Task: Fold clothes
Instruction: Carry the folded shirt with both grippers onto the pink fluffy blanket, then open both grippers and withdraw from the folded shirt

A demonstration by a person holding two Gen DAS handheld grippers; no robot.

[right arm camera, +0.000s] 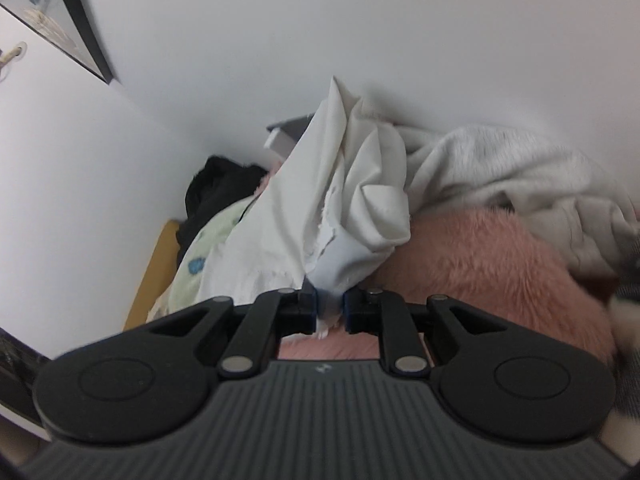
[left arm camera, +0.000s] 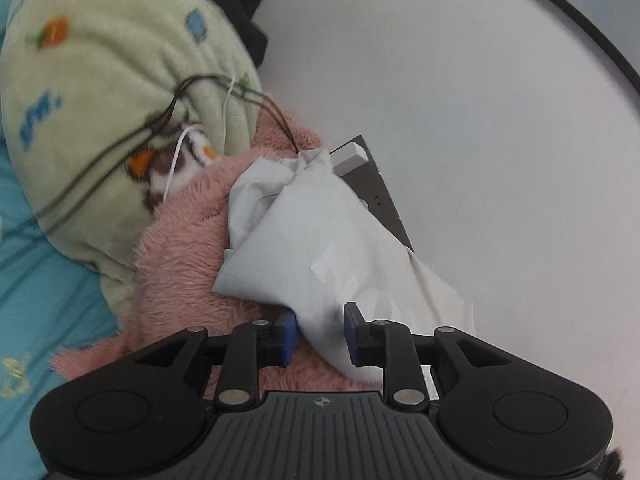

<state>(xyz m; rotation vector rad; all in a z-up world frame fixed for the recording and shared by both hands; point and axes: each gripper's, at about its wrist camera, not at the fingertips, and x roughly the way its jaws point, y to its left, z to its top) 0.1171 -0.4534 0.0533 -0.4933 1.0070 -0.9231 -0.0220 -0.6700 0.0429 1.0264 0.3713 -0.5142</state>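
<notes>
A white cloth garment (left arm camera: 320, 240) lies bunched over a pink fluffy blanket (left arm camera: 180, 280) beside the white wall. My left gripper (left arm camera: 320, 334) has its blue pads on either side of the cloth's lower fold, jaws a little apart with the cloth between them. In the right wrist view the same white cloth (right arm camera: 332, 200) rises in a crumpled peak, and my right gripper (right arm camera: 331, 306) is shut on its lower edge, with a scrap of cloth showing below the pads.
A pale green printed blanket (left arm camera: 100, 100) with thin cables over it lies at left on a blue sheet (left arm camera: 40, 280). A grey power strip (left arm camera: 372, 184) sits against the wall. A black garment (right arm camera: 216, 192), a grey-white fleece (right arm camera: 500, 172) and a window frame (right arm camera: 80, 20) show in the right view.
</notes>
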